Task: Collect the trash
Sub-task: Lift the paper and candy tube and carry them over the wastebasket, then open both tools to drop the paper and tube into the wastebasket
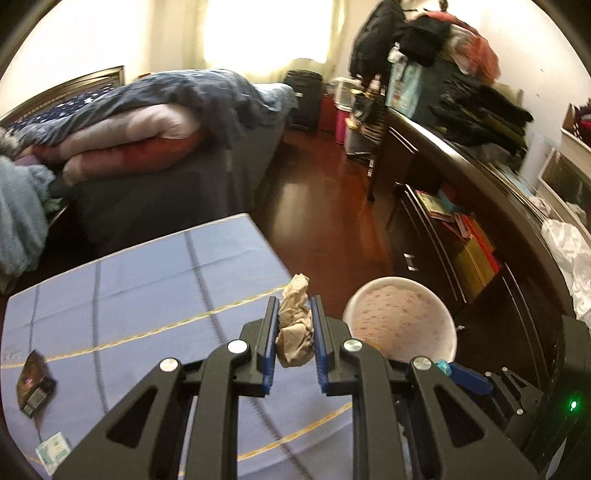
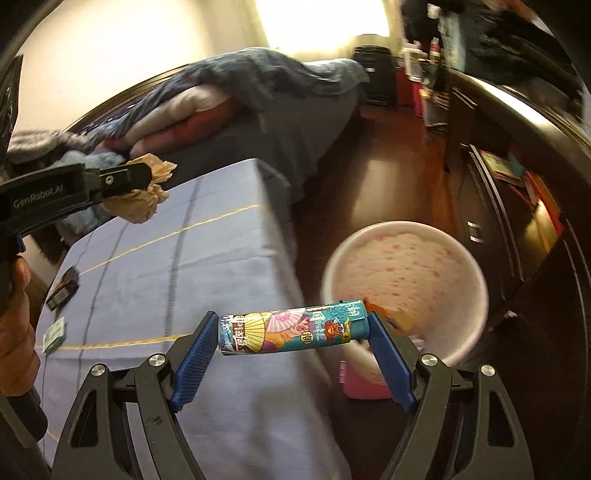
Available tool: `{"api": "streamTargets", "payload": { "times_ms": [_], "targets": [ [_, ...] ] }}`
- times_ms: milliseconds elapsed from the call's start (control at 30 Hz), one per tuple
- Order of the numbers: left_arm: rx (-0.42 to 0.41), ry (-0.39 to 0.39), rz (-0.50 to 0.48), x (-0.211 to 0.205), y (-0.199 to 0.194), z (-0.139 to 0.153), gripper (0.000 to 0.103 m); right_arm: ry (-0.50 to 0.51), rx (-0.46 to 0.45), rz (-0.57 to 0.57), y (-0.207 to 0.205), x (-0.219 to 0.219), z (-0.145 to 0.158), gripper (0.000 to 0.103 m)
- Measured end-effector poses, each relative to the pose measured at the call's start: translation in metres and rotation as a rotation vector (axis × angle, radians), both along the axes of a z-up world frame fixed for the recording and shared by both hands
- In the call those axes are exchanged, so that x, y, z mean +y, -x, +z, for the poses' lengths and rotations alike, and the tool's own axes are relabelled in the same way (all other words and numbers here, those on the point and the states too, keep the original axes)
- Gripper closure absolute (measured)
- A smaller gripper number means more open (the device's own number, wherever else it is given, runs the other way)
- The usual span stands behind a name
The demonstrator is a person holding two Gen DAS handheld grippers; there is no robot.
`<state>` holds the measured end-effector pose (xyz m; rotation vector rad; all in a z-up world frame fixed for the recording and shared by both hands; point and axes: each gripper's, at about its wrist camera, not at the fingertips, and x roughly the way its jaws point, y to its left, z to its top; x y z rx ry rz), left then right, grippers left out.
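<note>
A bright window (image 1: 266, 29) glows behind pale curtains at the far wall, washing out the cream walls (image 1: 92, 40) around it. A bed (image 1: 155, 177) with a dark wooden headboard is heaped with blue and pink bedding, and a polished red-brown wood floor (image 1: 321, 206) runs beside it. A dark dresser (image 1: 436, 236) (piled with clothes, books on its shelf) lines the other side, with a black suitcase (image 1: 304, 99) near the window.

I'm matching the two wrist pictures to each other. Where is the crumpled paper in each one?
Left wrist: crumpled paper low centre, pinched in the left gripper.
Right wrist: crumpled paper upper left, at that gripper's tip.
Shared landmark: white bin right of the blue table.
</note>
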<state>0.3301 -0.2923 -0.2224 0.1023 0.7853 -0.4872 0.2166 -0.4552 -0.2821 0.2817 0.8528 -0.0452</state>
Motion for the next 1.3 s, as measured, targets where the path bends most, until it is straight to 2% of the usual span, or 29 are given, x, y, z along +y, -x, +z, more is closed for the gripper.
{"api": "streamTargets", "payload": {
  "times_ms": [400, 700, 1100, 1300],
  "targets": [
    [0.007, -0.013, -0.163, -0.088, -0.009, -0.017, 0.085, -0.002, 0.018, -0.194, 0.012, -0.078, -0.015, 0.023],
    [0.056, -0.031, -0.252, -0.146, -0.025, -0.05, 0.085, 0.02, 0.039, -0.272, 0.005, -0.106, -0.032, 0.023],
    [0.122, -0.037, -0.296, -0.179, -0.045, -0.083, 0.083, 0.079, 0.08, -0.31, -0.016, -0.116, -0.057, 0.023],
    [0.145, -0.03, -0.307, -0.184, -0.052, -0.09, 0.076, 0.118, 0.094, -0.319, -0.023, -0.114, -0.063, 0.022]
  ]
}}
